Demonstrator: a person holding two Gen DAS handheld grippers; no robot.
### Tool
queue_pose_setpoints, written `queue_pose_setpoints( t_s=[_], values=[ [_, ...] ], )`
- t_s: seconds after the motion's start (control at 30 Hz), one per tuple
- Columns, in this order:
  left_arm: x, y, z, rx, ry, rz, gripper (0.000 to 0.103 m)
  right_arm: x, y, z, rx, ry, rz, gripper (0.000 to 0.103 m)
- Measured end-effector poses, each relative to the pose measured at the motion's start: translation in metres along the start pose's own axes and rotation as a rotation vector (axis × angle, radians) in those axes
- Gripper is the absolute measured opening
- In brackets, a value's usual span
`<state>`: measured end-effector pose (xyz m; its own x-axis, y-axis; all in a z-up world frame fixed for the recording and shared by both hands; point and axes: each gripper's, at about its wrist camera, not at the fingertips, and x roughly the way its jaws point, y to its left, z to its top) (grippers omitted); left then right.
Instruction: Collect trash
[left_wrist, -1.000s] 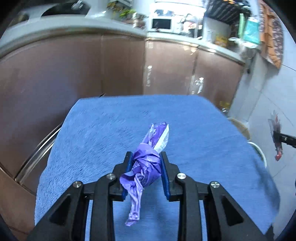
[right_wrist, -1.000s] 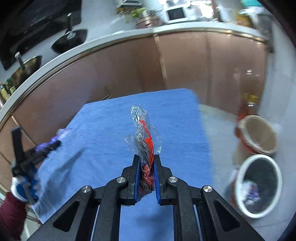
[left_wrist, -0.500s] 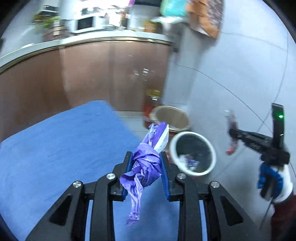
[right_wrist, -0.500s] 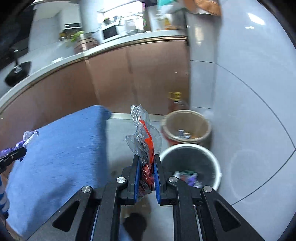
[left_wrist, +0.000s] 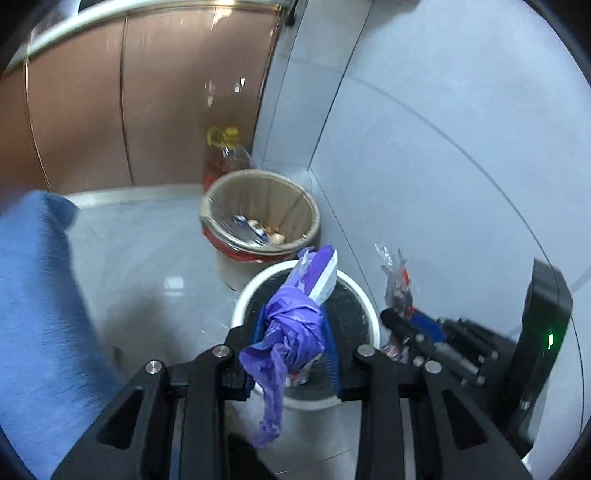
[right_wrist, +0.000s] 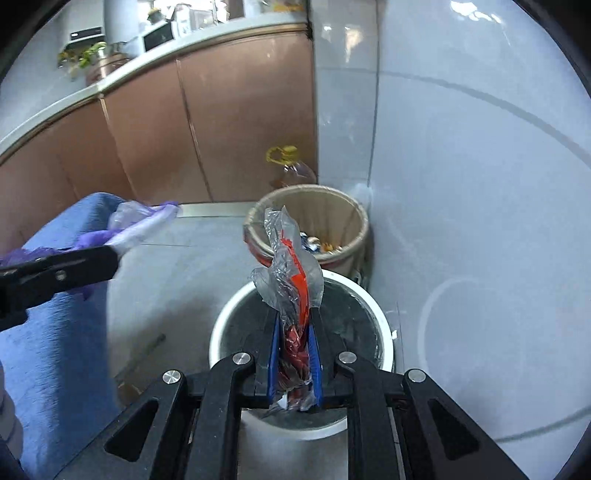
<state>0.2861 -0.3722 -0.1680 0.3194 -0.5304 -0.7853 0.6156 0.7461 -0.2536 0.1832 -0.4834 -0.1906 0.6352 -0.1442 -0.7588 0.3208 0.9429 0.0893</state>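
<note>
My left gripper (left_wrist: 293, 328) is shut on a crumpled purple plastic bag (left_wrist: 291, 325) with a white wrapper and holds it above the white trash bin (left_wrist: 243, 299). My right gripper (right_wrist: 293, 332) is shut on a clear and red plastic wrapper (right_wrist: 291, 273) and holds it above the same white bin (right_wrist: 221, 325). The right gripper (left_wrist: 402, 325) with its wrapper shows at the right of the left wrist view. The left gripper (right_wrist: 110, 258) with the purple bag (right_wrist: 140, 221) shows at the left of the right wrist view.
A beige-lined bin (left_wrist: 258, 218) with scraps stands behind the white bin, against the tiled wall; it also shows in the right wrist view (right_wrist: 306, 221). An oil bottle (right_wrist: 291, 166) stands in the corner. The blue-cloth table (left_wrist: 33, 314) is at left. Brown cabinets (right_wrist: 221, 129) behind.
Both grippers swung right, away from the blue table, and came down over the white bin. Each still holds its trash.
</note>
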Motion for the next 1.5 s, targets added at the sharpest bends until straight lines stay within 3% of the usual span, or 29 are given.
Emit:
queue_pose_setpoints(
  t_s=[0.03,0.2,0.47,0.6,0.73,0.93,1.2,1.33,1.5],
  values=[
    [0.014,0.000,0.004,-0.016,0.022,-0.017,0.030,0.007,-0.004,0.000,0.010,0.009,-0.011,0.017],
    [0.049,0.004,0.011,-0.057,0.074,-0.040,0.031,0.022,-0.015,0.000,0.033,0.027,-0.040,0.044],
    [0.067,0.008,0.014,-0.088,0.074,-0.035,0.039,0.024,-0.015,-0.006,0.035,0.035,-0.042,0.048],
    [0.044,0.009,0.008,-0.070,0.032,-0.001,0.039,0.015,-0.008,-0.005,0.034,0.019,-0.030,0.051],
    [0.005,0.008,-0.002,-0.054,-0.029,0.045,0.040,-0.008,0.007,-0.010,0.029,-0.012,-0.020,0.055],
    [-0.066,0.009,-0.027,-0.051,-0.131,0.112,0.045,-0.061,0.043,-0.017,-0.016,-0.094,0.000,0.070],
    [-0.184,0.030,-0.082,-0.056,-0.302,0.313,0.047,-0.139,0.102,-0.029,-0.088,-0.227,0.041,0.092],
    [-0.241,0.040,-0.111,-0.065,-0.393,0.426,0.058,-0.180,0.133,-0.038,-0.125,-0.308,0.062,0.099],
    [-0.295,0.047,-0.147,-0.089,-0.474,0.503,0.060,-0.228,0.165,-0.051,-0.174,-0.408,0.085,0.103]
  ],
)
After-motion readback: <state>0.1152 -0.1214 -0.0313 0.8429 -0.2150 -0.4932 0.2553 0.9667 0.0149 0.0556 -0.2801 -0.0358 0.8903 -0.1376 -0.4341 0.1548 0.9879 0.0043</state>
